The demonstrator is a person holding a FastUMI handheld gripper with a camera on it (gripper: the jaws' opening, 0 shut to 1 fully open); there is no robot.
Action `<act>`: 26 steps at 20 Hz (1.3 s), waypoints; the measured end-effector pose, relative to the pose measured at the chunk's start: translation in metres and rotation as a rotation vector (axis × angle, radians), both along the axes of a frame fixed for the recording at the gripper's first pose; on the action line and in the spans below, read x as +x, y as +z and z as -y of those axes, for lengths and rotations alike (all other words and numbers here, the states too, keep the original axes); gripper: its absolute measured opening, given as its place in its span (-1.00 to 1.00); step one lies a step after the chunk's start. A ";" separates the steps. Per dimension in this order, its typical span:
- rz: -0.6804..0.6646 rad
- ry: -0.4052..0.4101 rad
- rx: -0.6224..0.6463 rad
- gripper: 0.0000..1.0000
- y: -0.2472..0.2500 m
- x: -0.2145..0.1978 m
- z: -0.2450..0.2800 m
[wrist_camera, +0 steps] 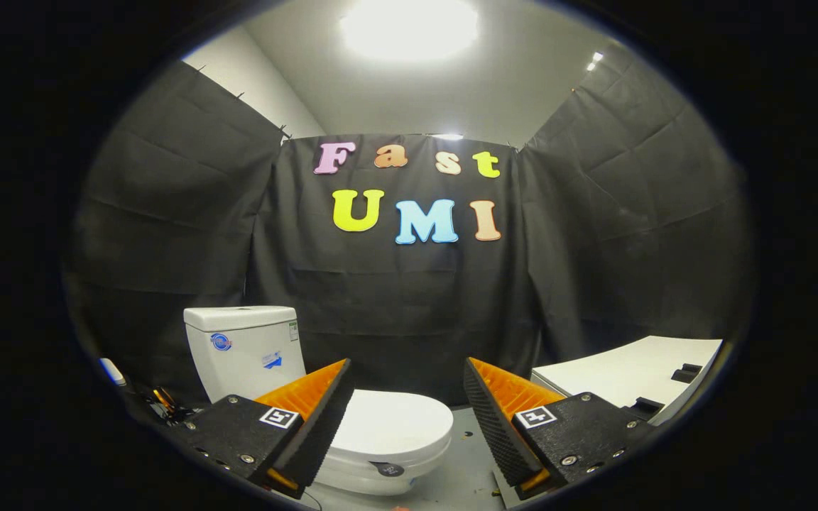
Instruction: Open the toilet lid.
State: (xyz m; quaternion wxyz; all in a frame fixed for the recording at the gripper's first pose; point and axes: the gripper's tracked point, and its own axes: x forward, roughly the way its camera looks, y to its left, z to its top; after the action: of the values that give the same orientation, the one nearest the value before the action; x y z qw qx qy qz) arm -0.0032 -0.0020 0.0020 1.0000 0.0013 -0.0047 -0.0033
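Toilet (352, 404) standing on the grey floor (462, 475) of a booth hung with black cloth walls (409, 305), seen along the gripper (405, 419). Its two fingers (324, 411) are spread wide apart and hold nothing; neither finger touches the toilet. The toilet lid (391, 426) lies down flat over the bowl, closed, and shows partly in the gap between the fingers and partly behind the left one, slightly below their tips. A small dark tab (386, 469) sits at the front edge of the seat. The white cistern (246, 348) rises behind the lid, beyond the left finger, with a round blue badge and small stickers on its front face. To the right, beyond the right finger, a white tabletop (622, 372) carries dark blocks (686, 372) near its far edge. A tangle of small items (164, 404) lies on the floor left of the cistern, too small to identify. A bright ceiling light (409, 28) glares overhead.
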 end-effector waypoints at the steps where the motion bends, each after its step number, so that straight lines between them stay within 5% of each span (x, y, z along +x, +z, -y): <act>1: -0.001 0.001 0.000 0.89 -0.001 0.000 -0.001; 14: -0.018 -0.025 0.002 0.90 -0.017 0.007 0.000; 26: -0.100 -0.001 0.320 0.91 -0.082 0.041 -0.016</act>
State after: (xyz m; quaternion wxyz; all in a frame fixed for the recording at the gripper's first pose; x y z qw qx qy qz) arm 0.0375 0.0139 -0.0798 0.9860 0.1601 0.0455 -0.0046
